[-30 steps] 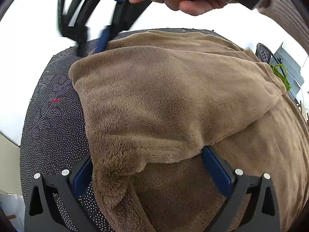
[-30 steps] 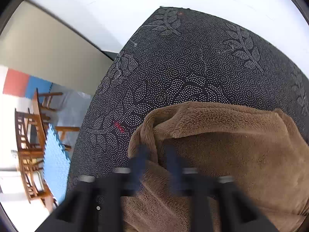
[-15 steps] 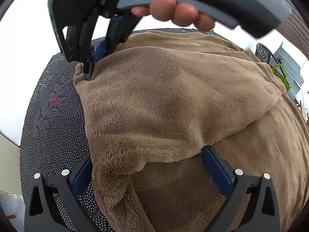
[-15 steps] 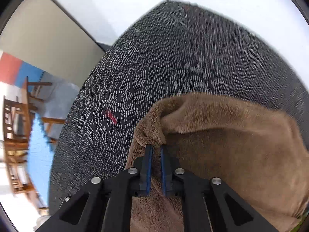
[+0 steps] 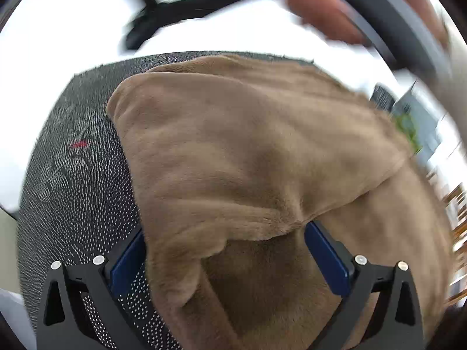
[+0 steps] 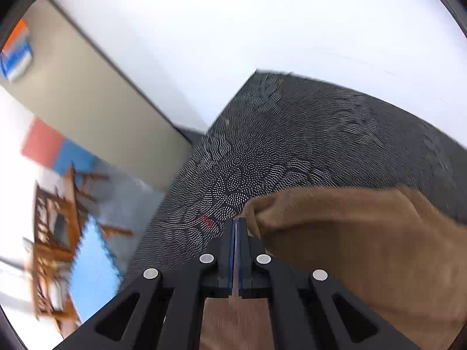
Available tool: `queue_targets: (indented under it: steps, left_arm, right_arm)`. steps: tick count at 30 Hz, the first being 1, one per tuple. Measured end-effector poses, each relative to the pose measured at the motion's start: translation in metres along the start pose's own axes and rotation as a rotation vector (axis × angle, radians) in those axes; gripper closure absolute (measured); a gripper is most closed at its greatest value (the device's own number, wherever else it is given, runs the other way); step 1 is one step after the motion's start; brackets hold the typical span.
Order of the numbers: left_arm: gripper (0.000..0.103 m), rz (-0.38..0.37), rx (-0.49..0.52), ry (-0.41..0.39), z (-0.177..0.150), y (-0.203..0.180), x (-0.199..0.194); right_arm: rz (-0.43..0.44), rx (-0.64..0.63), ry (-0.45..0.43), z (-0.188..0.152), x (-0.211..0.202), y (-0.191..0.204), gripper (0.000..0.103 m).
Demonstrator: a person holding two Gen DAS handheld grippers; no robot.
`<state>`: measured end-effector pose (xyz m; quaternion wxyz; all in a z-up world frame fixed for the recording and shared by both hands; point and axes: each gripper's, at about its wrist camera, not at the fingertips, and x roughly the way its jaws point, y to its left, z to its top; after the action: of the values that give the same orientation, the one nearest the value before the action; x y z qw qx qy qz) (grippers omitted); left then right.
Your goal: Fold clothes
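Lying on one dotted cloth point(image 5: 73, 192): one brown fleece point(image 5: 248, 151); left gripper point(image 5: 227, 250) jaws wide, right gripper point(image 6: 236, 224) jaws closed, empty.

Brown fleece garment point(image 5: 248, 151) between wide-apart gripper point(image 5: 224, 250) fingers

A white wall point(image 6: 262, 23) fills the top of the right view. At lower left stand wooden chairs point(image 6: 55, 239) on a pale floor, beside blue mats point(image 6: 93, 274) (all blurred); a beige panel point(image 6: 87, 93) slants above.

A home-like room: wooden chairs point(image 6: 55, 233) and blue-and-red foam floor tiles point(image 6: 90, 271) at nine o'clock, a beige wall point(image 6: 87, 93) at ten, a dark dotted cloth point(image 6: 306, 145) covering a white table point(image 6: 233, 29).
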<state>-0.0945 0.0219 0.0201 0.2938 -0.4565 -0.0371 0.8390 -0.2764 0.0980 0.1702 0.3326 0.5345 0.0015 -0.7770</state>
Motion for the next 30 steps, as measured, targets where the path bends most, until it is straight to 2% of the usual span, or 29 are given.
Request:
queue_targets:
  steps: [3, 4, 7, 10, 13, 16, 19, 21, 24, 27, 30]
  left_arm:
    - [0.001, -0.089, -0.155, -0.036, 0.003, 0.029, -0.017]
    - [0.001, -0.089, -0.187, -0.056, 0.004, 0.038, -0.024]
    - [0.001, -0.071, -0.253, -0.116, 0.006, 0.057, -0.046]
    - [0.001, -0.029, -0.291, -0.166, 0.009, 0.066, -0.064]
    - [0.001, 0.0, -0.263, -0.155, 0.011, 0.057, -0.067]
    - [0.001, 0.096, -0.159, -0.07, 0.012, 0.03, -0.048]
    - [0.001, 0.29, -0.019, 0.029, 0.007, 0.006, -0.017]
    - [0.001, 0.398, 0.018, 0.081, -0.002, 0.008, -0.005]
    - [0.0, 0.386, -0.078, 0.056, -0.006, 0.028, -0.015]
    - [0.0, 0.37, -0.173, 0.026, -0.008, 0.046, -0.028]
    - [0.0, 0.398, -0.16, 0.033, -0.006, 0.045, -0.025]
  right_arm:
    - [-0.055, 0.017, -0.145, -0.035, -0.047, -0.012, 0.102]
    - [-0.095, 0.006, -0.177, -0.05, -0.059, -0.013, 0.102]
    - [-0.168, -0.034, -0.217, -0.094, -0.087, -0.01, 0.102]
    - [-0.19, -0.066, -0.188, -0.134, -0.093, -0.004, 0.102]
    - [-0.174, -0.096, -0.16, -0.16, -0.088, 0.005, 0.102]
    - [-0.144, -0.118, -0.122, -0.176, -0.076, 0.012, 0.102]
    - [-0.15, -0.112, -0.098, -0.182, -0.061, 0.01, 0.102]
    - [-0.165, -0.113, -0.087, -0.184, -0.046, 0.005, 0.102]
    - [-0.192, -0.1, -0.104, -0.188, -0.042, -0.006, 0.102]
    - [-0.232, -0.078, -0.15, -0.199, -0.055, -0.02, 0.102]
    - [-0.253, -0.04, -0.182, -0.208, -0.068, -0.037, 0.102]
